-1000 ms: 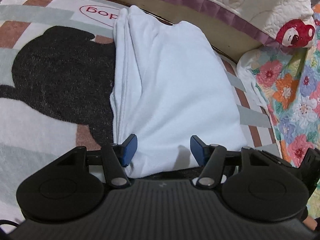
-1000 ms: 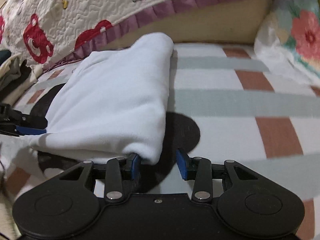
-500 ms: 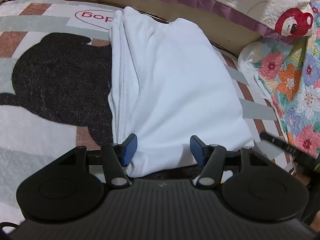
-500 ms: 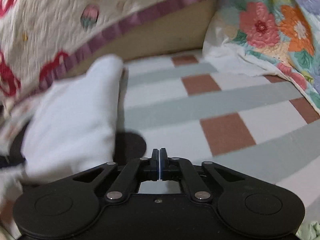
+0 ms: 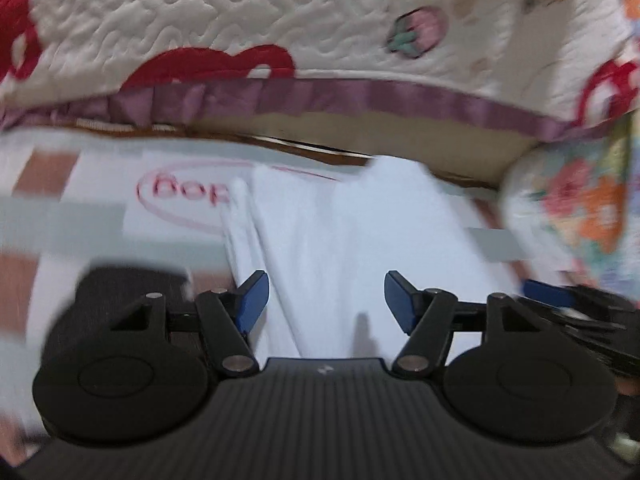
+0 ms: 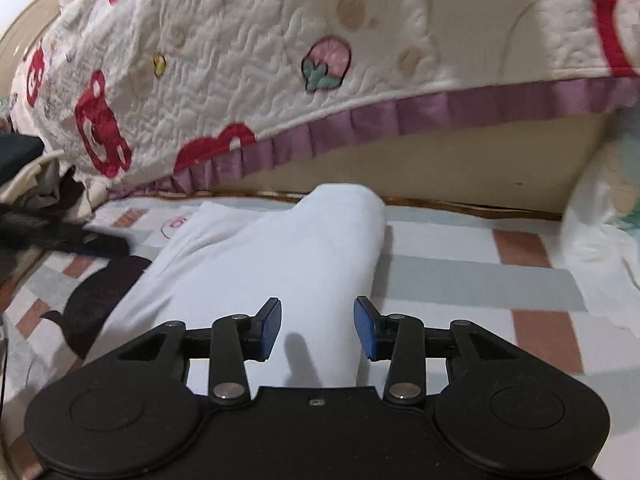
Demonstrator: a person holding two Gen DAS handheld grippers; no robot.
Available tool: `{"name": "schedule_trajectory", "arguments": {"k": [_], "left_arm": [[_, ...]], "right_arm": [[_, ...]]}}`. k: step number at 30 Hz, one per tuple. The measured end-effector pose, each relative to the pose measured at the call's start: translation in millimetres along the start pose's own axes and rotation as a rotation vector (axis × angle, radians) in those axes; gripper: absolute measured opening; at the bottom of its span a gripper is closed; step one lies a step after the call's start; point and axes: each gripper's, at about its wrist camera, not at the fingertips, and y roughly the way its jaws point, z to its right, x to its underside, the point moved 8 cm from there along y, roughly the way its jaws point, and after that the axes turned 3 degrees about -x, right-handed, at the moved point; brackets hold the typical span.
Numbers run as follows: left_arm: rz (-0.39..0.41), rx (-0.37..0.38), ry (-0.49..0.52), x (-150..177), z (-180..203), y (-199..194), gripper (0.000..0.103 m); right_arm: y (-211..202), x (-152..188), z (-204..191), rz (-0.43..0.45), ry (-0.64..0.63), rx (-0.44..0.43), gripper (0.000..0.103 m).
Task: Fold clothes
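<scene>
The quilt (image 6: 248, 92) with red bears and strawberries hangs over the far side, and the checked blanket (image 6: 480, 280) covers the bed. On it lies the white garment (image 6: 272, 264), already a long narrow bundle with stacked edges on its left, so it looks mostly folded; maybe one more fold across is left, hard to say. Left gripper (image 5: 326, 300) and right gripper (image 6: 317, 328) are both spread, holding nothing, over its near end. Only writing: "dog" (image 5: 186, 192), upside down in a red oval on the blanket.

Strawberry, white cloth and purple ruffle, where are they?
Strawberry (image 6: 326, 64), right wrist view, its pink middle.
White cloth (image 6: 272, 264), right wrist view, its flat top.
Purple ruffle (image 5: 360, 98), left wrist view, middle of the strip.
</scene>
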Motion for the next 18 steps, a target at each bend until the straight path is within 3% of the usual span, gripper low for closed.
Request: {"name": "schedule_trajectory", "arguments": {"k": [3,4,5,6,8,12,13,16,18], "left_arm": [[-0.005,-0.058,0.050,-19,-4,36,0.064],[-0.014,-0.077,0.066,-19,-6,45,0.058],[-0.023,-0.096,0.083,-19,-7,54,0.033],[-0.016,-0.110,0.108,-21,-8,57,0.021],[0.015,-0.140,0.164,-25,-10,57,0.012],[0.089,-0.243,0.266,-29,-17,54,0.005],[0.091,-0.272,0.265,-29,-23,56,0.001],[0.044,-0.336,0.179,-25,-56,60,0.000],[0.042,-0.263,0.052,-23,-71,49,0.001]], "right_arm": [[19,-6,-1,-0.031,-0.082,0.002,0.046],[24,-7,-2,-0.042,-0.111,0.003,0.046],[28,-10,-1,-0.050,-0.130,-0.001,0.046],[31,-12,-1,-0.054,-0.139,-0.009,0.047],[36,-16,2,-0.060,-0.147,-0.015,0.049],[48,-14,10,-0.092,-0.133,-0.029,0.051],[52,-11,13,-0.102,-0.125,-0.027,0.051],[61,-2,19,-0.128,-0.096,-0.020,0.052],[62,-1,20,-0.125,-0.072,-0.015,0.052]]}}
